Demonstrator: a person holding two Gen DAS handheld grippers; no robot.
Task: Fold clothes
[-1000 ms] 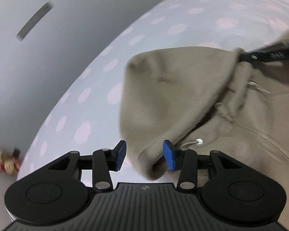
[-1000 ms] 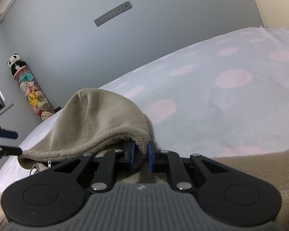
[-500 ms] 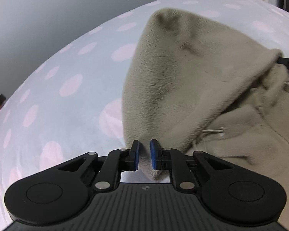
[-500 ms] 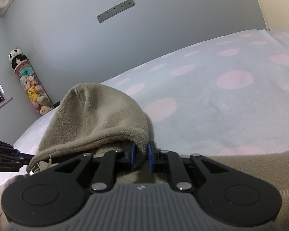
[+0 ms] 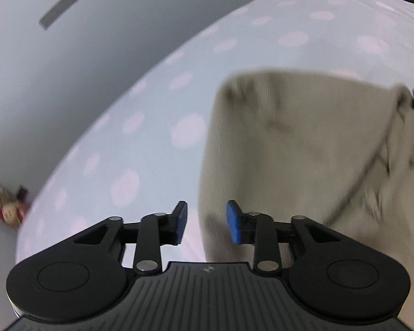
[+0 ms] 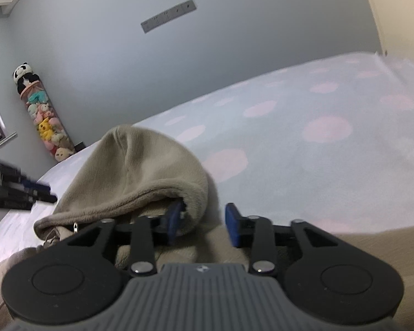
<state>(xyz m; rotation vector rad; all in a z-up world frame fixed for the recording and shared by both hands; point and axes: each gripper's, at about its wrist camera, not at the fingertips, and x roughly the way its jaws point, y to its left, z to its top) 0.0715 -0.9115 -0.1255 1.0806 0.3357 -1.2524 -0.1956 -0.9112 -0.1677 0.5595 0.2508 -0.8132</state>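
Bedspread (image 6: 331,165), pale blue with pink spots, is seen filling both views, with a grey wall (image 6: 179,69) behind. Hoodie (image 6: 358,248), beige fleece, is laid on it, its body spread under and to the right of the right gripper. Hood (image 6: 151,165) is stood up as a soft dome ahead of both tools, its long axis judged to run from the opening near the right gripper away to the peak. Right gripper (image 6: 204,222) is placed at the hood's rim; its jaws have just been opening, and the rim is draped over the left pad while the right pad stands clear, so no grip is read. Left gripper (image 5: 207,222) is seen at the hood's other flank, jaws partly apart and just opened, with the hood's lower corner lying between them but apparently not pinched; blur prevents certainty. Hood lies forward and right of the left tool, forward and left of the right. Right gripper is judged nearer the opening for any flattening or folding move.
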